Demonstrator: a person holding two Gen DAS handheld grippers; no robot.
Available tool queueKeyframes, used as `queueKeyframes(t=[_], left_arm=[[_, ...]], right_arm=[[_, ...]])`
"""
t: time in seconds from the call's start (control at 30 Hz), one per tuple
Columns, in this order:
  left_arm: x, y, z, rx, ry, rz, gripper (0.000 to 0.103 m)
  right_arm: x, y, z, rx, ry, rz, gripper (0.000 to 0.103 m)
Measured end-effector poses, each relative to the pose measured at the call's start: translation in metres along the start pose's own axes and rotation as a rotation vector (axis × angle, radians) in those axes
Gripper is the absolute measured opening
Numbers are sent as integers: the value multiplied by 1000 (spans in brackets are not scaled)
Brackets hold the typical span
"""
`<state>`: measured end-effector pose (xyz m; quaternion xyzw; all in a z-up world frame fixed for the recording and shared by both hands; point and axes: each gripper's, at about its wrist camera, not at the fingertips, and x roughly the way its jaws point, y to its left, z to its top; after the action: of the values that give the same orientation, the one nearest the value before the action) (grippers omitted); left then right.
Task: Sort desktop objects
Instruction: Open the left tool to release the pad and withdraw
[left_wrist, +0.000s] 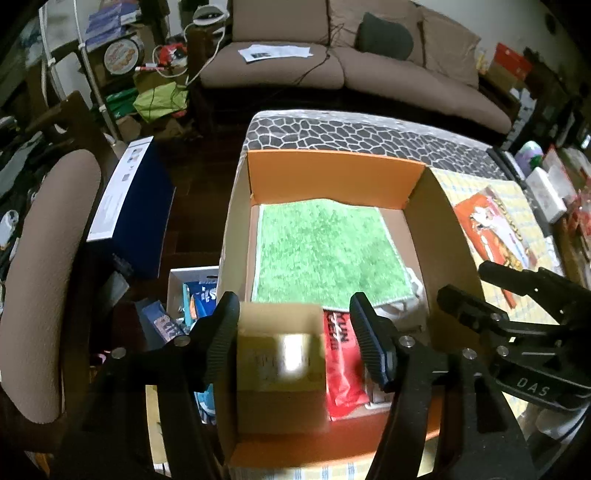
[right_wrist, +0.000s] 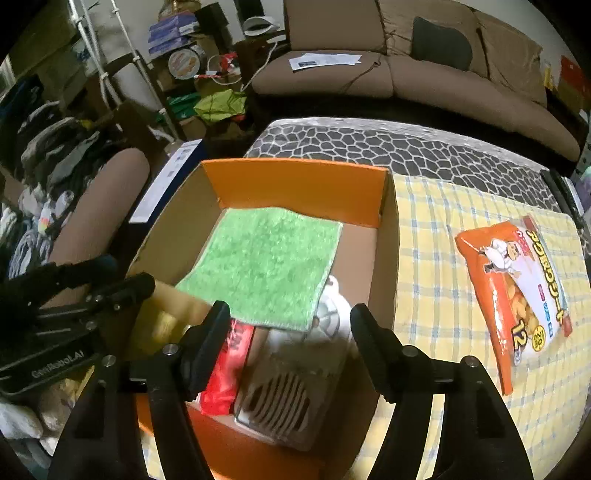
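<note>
A: Cluttered living room, brown sofa (left_wrist: 332, 55) at the back, low table under a yellow checked cloth (right_wrist: 436, 236) with a grey pebble-pattern cover beyond it. Orange-lined open cardboard box (left_wrist: 332, 173) sits on the table's left part.

B: Contents?

A: Green fluffy square cloth (left_wrist: 321, 247) lies flat in the box, on top of a red plastic packet (right_wrist: 225, 362), a white crumpled bag and a beige slotted plastic device (right_wrist: 284, 402). A small tan cardboard carton (left_wrist: 280, 358) is at the near left corner.

B: Grippers?

A: Left gripper (left_wrist: 295, 332) jaws apart, nothing pinched; the carton shows between them but the pads don't press it. Right gripper (right_wrist: 291, 339) jaws apart too, empty, hanging above the box's near end.

B: What's left outside?

A: Orange snack bag with a cartoon chef (right_wrist: 513, 295), flat on the checked cloth, well right of the box. Likely next item, my guess.

B: Risks?

A: The two grippers sit close together over the box, so they could knock each other if both swing right. The snack bag is slick and puffy; a shallow pinch may slip or crush the contents. Dragging it could bunch the loose cloth. The box is already layered, so a drop could land on the rim.
</note>
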<state>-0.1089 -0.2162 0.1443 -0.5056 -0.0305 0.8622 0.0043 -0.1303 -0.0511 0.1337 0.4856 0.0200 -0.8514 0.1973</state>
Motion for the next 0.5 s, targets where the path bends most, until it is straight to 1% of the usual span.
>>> queueKeyframes(t=[0.2,0.33,0.5], left_arm=[[-16,0,-14,-4,-9,-12,62],[-23,0,-25,-10,-6,-14,63],[-34,-5,-36,-6,-10,-17,65]], right_arm=[[-14,2,-11,4,-10,2,71],[-25,6,-20,-4,-20,7,75],[-38,7,-28,3,-39,10,76]])
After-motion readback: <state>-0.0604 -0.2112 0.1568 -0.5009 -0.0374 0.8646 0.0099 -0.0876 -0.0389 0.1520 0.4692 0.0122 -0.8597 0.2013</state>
